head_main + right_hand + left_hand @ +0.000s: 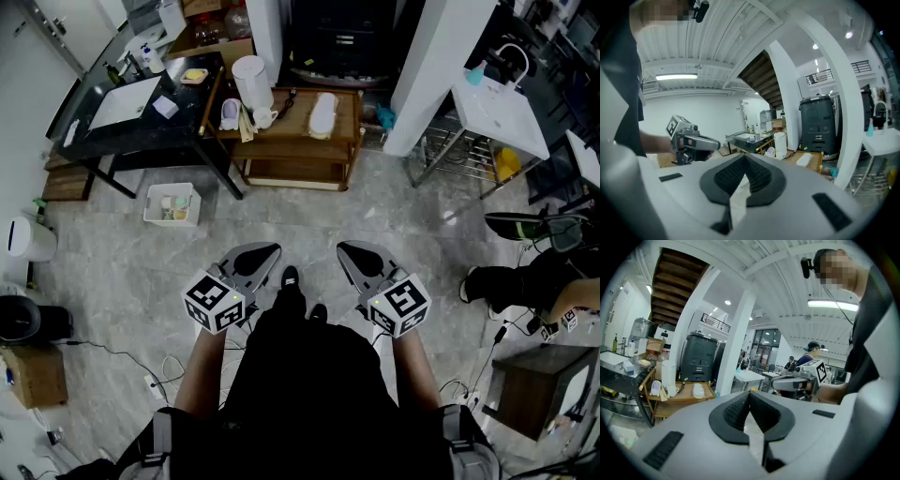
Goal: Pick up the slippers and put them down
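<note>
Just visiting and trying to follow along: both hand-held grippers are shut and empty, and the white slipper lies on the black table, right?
Not quite. The white slipper lies on the wooden table, which stands beside the black table; the head view shows it. The rest holds: the left hand-held gripper and the right hand-held gripper are shut and empty.

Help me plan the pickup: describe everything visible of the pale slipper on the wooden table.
The slipper is pale cream, elongated with rounded ends, soft-looking. It lies flat and alone on the right half of the wooden table, long axis pointing away from the person. Only the tabletop touches it; the white canister stands apart on its left.
</note>
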Motion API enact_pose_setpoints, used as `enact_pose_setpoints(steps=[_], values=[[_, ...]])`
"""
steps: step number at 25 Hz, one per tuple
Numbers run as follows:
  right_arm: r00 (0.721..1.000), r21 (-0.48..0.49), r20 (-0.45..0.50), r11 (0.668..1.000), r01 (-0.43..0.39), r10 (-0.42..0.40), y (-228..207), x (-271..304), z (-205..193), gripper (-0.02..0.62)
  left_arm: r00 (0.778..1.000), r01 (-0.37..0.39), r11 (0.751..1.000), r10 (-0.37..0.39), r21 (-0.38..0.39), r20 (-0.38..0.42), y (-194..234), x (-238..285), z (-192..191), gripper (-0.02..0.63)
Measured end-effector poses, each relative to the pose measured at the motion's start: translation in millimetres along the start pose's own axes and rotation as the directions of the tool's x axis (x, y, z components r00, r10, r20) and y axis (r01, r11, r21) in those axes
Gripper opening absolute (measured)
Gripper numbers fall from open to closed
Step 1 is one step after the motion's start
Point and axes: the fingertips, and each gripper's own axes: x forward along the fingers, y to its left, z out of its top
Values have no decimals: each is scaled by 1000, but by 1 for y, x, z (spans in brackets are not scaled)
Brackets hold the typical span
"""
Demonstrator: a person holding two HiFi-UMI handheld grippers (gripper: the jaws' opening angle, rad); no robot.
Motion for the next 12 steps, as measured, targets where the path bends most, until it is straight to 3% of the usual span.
enact_pose_setpoints(steps=[12], values=[[999, 5, -45, 1000, -3, 3, -26, 58, 16, 6, 999, 40, 999, -40, -2, -21, 60, 27, 20, 12]])
